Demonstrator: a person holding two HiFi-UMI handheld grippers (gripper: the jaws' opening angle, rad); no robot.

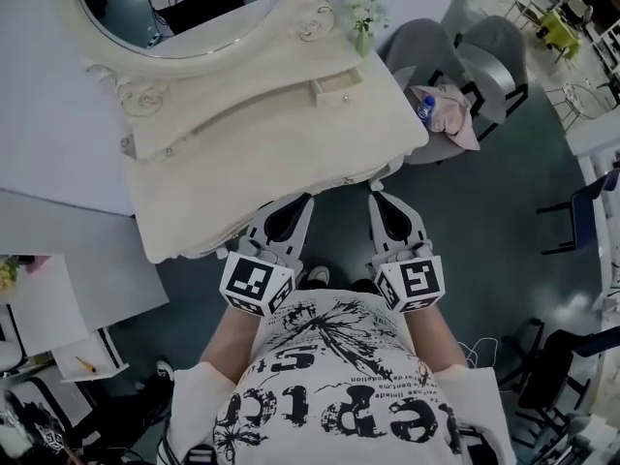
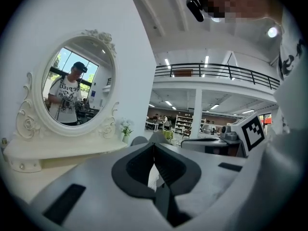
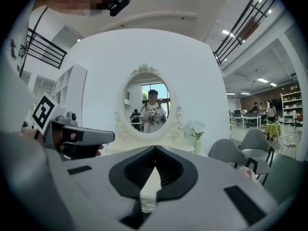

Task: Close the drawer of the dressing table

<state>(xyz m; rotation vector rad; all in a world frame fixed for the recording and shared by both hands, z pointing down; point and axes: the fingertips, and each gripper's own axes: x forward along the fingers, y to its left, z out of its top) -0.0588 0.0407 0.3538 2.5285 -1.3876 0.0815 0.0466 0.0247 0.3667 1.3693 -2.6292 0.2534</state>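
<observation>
While the left gripper (image 1: pixel 306 200) and right gripper (image 1: pixel 375 196), jaws pressed together on nothing, pointed at the front of the cream carved dressing table (image 1: pixel 271 153), its drawer (image 3: pixel 149 186) sat tucked under the tabletop edge. It looked nearly or fully in; perhaps a final nudge remained.

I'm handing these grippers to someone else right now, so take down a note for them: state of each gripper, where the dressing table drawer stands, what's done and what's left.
Left gripper: shut, empty, tip by the front edge of the dressing table.
Right gripper: shut, empty, alongside at the same edge.
Small drawer: right end of the raised shelf under the mirror; it looks slightly pulled out.
Done: nothing; neither gripper touches it.
Left: reach across and push the drawer flush.
</observation>
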